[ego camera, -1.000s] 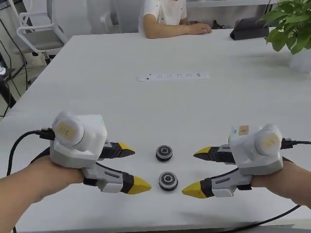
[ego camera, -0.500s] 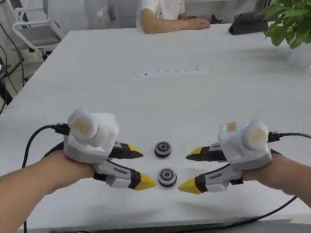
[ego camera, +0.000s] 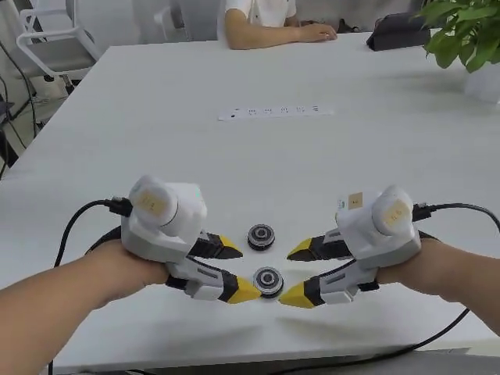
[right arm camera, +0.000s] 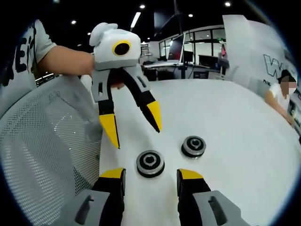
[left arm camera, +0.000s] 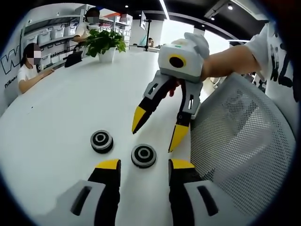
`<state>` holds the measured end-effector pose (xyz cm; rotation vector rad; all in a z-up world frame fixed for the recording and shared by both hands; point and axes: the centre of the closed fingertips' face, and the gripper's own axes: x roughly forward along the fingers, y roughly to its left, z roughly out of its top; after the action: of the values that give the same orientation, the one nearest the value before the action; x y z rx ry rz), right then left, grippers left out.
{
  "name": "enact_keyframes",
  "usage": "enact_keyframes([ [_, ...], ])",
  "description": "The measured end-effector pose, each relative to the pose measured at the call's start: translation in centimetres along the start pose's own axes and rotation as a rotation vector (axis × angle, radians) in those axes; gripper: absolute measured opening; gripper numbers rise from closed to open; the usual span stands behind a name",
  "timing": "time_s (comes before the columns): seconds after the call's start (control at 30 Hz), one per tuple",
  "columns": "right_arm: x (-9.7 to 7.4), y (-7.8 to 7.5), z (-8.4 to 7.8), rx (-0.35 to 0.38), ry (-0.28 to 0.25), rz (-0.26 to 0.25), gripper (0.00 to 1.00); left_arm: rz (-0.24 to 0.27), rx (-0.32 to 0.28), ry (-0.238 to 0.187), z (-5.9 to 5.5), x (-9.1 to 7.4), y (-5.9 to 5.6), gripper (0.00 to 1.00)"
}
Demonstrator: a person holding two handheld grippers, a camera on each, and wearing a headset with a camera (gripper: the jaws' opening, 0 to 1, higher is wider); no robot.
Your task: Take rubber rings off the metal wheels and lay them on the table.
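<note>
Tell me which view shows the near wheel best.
The right gripper view: the near wheel sits large, whole and near the centre. The left gripper view shows it whole too, slightly smaller; the head view shows it much smaller.

Left hand-held gripper point(ego camera: 244, 271), right hand-held gripper point(ego camera: 289, 274), parted

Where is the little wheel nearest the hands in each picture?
Head view: near wheel, low centre, between the left tool and right tool.
Left gripper view: low centre, just above that tool's yellow tips.
Right gripper view: low centre, just above that tool's yellow tips.
Shared landmark: the far wheel, just beyond it on the table.
</note>
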<state>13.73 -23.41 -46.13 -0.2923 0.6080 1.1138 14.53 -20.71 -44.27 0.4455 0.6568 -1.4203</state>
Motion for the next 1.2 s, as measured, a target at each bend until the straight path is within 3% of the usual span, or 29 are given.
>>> enact_keyframes([
  [0.27,0.4,-0.2,-0.1,0.008,0.007,0.008,0.40,-0.014,0.000,-0.003,0.5,0.8,-0.1,0.32],
  [0.4,0.4,-0.2,-0.2,0.014,0.008,0.011,0.40,-0.023,0.017,0.012,0.3,1.3,-0.3,0.23],
  [0.63,0.4,-0.2,-0.9,0.010,0.029,0.016,0.39,-0.018,0.022,0.020,0.1,1.9,-0.2,0.20],
  [0.73,0.4,-0.2,-1.0,0.011,0.028,0.017,0.39,-0.010,0.046,0.029,0.0,2.2,-0.2,0.15],
  [1.2,0.5,-0.4,-1.1,0.029,0.026,0.018,0.38,0.021,0.113,0.030,0.0,2.8,-0.2,0.09],
])
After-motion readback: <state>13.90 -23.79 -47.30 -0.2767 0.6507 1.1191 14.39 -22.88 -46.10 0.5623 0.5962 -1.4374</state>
